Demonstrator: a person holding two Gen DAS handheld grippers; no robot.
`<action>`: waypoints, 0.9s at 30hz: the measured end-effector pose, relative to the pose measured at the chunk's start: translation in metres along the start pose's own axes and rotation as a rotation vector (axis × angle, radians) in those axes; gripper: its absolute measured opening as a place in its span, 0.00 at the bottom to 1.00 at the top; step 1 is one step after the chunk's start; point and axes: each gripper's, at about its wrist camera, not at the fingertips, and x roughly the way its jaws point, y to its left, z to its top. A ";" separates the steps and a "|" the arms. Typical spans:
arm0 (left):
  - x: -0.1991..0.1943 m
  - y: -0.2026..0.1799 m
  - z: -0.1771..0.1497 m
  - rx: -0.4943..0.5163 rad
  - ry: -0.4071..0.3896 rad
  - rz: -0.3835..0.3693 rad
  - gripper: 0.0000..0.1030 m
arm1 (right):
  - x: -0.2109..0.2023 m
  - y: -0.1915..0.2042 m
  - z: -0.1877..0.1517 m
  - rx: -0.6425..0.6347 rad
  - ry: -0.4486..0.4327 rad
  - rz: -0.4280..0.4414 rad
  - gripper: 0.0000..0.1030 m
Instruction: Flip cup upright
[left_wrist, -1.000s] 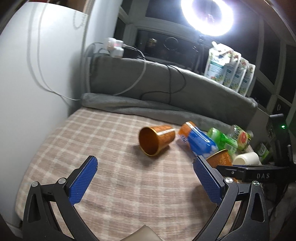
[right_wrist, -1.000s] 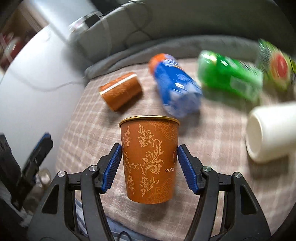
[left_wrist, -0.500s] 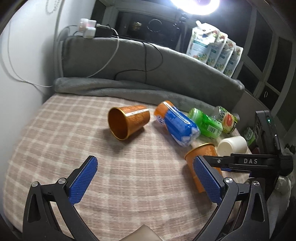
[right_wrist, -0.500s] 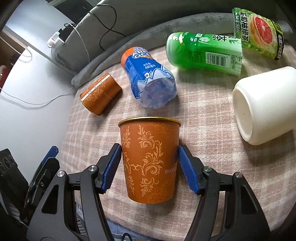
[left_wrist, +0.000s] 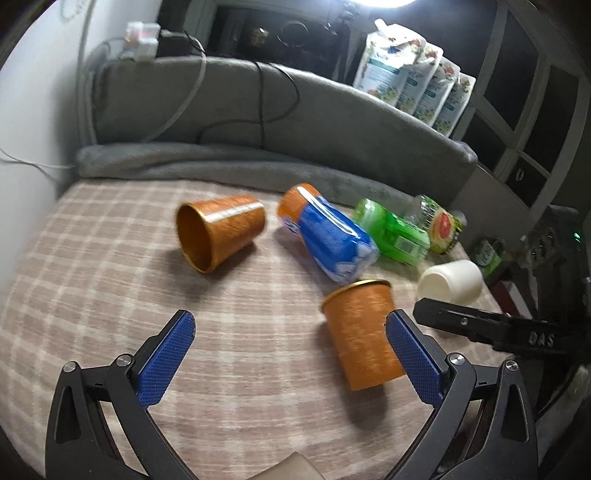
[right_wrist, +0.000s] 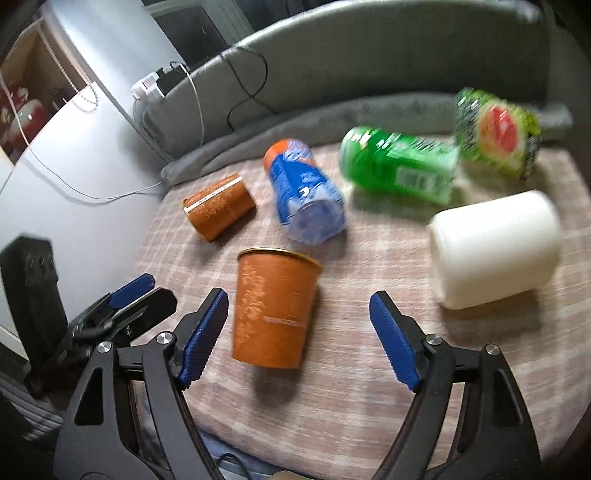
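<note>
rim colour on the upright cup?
Gold, on an orange cup with a paler floral pattern. Right wrist view shows it best.

My right-wrist view smears the green plastic bottle (right_wrist: 400, 171) and grapefruit-label bottle (right_wrist: 496, 134); their label print is unreadable.
</note>
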 end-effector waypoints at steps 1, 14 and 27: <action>0.005 -0.001 0.001 -0.008 0.026 -0.028 0.99 | -0.005 -0.001 -0.002 -0.008 -0.014 -0.015 0.79; 0.055 -0.007 0.010 -0.133 0.248 -0.228 0.96 | -0.041 -0.035 -0.021 0.064 -0.100 -0.083 0.79; 0.096 -0.021 0.015 -0.164 0.354 -0.278 0.88 | -0.046 -0.054 -0.029 0.113 -0.117 -0.107 0.79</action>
